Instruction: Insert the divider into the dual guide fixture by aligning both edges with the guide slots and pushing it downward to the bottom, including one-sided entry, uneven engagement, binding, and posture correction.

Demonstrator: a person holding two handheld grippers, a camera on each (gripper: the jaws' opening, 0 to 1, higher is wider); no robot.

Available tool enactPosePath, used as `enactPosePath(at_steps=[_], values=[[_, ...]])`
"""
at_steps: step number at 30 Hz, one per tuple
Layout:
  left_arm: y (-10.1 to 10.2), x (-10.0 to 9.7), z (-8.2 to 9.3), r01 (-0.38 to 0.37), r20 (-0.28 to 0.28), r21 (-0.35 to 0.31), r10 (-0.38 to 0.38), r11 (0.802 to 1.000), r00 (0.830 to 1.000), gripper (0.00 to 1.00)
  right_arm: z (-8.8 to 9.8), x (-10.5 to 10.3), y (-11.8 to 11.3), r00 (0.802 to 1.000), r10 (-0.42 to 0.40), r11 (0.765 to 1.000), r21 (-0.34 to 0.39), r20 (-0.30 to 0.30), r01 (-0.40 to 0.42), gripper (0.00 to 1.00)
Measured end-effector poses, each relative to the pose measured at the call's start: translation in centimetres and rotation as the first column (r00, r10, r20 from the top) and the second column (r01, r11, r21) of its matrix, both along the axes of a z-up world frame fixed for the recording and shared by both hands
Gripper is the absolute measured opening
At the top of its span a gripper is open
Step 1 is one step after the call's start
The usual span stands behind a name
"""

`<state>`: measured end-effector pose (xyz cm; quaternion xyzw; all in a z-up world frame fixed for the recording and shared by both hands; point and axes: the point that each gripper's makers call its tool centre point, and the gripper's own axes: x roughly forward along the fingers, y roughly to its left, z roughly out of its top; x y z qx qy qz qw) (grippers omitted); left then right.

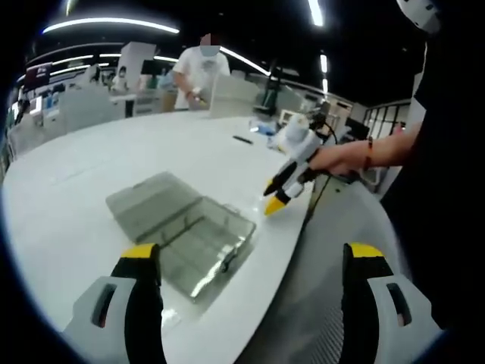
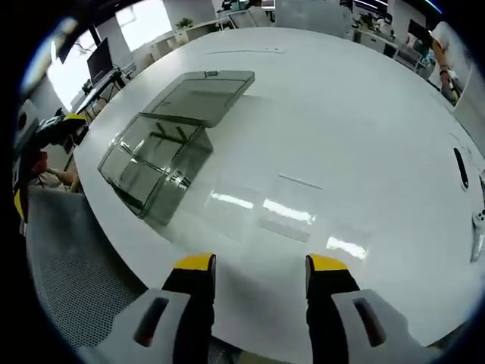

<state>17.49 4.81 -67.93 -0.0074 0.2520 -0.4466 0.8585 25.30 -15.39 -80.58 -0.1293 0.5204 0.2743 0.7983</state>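
Nothing is gripped yet: both yellow-tipped grippers, left (image 1: 254, 262) and right (image 2: 260, 277), hover with jaws apart over the white desk (image 2: 356, 144), the clear smoky plastic guide box (image 2: 155, 155) lies lid-open near its edge, so fetching a divider seemingly comes next.

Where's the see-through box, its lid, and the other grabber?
Clear box (image 2: 148, 163), right gripper view, on its open tray.
Lid (image 2: 203, 95), right gripper view, middle of the flat open lid.
Right gripper (image 1: 274, 196), left gripper view, between its yellow-tipped fingers.
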Motion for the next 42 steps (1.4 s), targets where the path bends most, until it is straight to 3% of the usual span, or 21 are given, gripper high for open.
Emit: enactPosePath(at_steps=[16, 42], values=[[-0.2, 0.2, -0.2, 0.006, -0.002, -0.007, -0.006, 1.000, 1.000, 0.98, -0.3, 0.3, -0.3, 1.000, -0.013, 1.000, -0.005, -0.007, 0.013, 0.42], [-0.4, 0.6, -0.3, -0.024, -0.008, -0.034, 0.023, 0.999, 1.000, 0.96, -1.3, 0.5, -0.7, 0.999, -0.036, 0.994, -0.101, 0.010, 0.037, 0.34]])
